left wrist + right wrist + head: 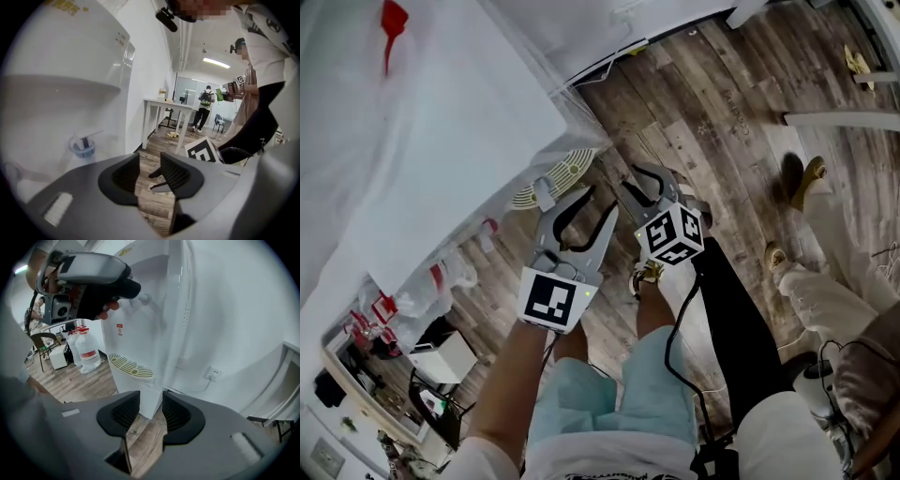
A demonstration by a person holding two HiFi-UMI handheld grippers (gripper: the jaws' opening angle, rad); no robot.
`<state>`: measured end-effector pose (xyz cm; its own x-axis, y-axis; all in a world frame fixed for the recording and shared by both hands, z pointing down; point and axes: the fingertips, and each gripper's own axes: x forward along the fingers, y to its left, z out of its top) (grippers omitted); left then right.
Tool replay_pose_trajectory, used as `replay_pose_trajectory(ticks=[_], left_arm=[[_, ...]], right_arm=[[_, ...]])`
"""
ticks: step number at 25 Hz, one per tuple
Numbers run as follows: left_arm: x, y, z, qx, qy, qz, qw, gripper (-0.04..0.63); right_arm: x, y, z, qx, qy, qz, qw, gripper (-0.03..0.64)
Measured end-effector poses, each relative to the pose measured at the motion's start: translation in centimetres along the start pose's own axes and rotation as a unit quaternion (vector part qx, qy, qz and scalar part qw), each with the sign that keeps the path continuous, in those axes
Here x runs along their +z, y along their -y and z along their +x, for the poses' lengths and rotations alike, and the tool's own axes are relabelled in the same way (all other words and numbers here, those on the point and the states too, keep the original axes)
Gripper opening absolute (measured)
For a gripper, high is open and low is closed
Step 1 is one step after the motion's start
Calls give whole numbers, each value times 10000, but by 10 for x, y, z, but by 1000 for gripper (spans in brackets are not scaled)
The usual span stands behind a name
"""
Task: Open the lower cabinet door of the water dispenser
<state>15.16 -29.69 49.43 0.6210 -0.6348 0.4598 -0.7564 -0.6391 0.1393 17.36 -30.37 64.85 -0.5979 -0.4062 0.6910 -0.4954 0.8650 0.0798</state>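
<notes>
Left gripper (150,171): nearest the head camera, at about 6 o'clock in its view. Its jaws stand a narrow gap apart with nothing between them. Only floor planks show through the gap.
Right gripper (151,408): just beside the left one, at its 3 o'clock. Its jaws are likewise a narrow gap apart and empty. They aim at the bottom corner of the dispenser and touch nothing.
Water dispenser (154,310): a white body that fills the 10 o'clock part of the head view. It stands upright with its long axis vertical. Its round drip grille (553,178) juts from the front, just ahead of both grippers' tips.
Lower cabinet (136,390): a plain white front below the grille, apart from both grippers. No view shows a door seam or handle clearly.
Floor (722,122): grey-brown wood planks.
Room: water bottles (86,350) stand at 9 o'clock in the right gripper view, with a wall socket (213,373) at 3 o'clock. A white table (164,105) and a standing person (205,101) show far off in the left gripper view.
</notes>
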Motion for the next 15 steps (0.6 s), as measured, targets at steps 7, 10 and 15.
replay_pose_trajectory(ticks=[7, 10, 15], left_arm=[[-16, -3, 6, 104, -147, -23, 9998, 146], [-20, -6, 7, 142, -183, -74, 9997, 146], [-31, -15, 10, 194, -247, -178, 9993, 146]], right_arm=[[-9, 15, 39, 284, -105, -446, 9985, 143], [-13, 16, 52, 460, -234, -720, 9961, 147], [-17, 17, 72, 716, -460, -1080, 9905, 152]])
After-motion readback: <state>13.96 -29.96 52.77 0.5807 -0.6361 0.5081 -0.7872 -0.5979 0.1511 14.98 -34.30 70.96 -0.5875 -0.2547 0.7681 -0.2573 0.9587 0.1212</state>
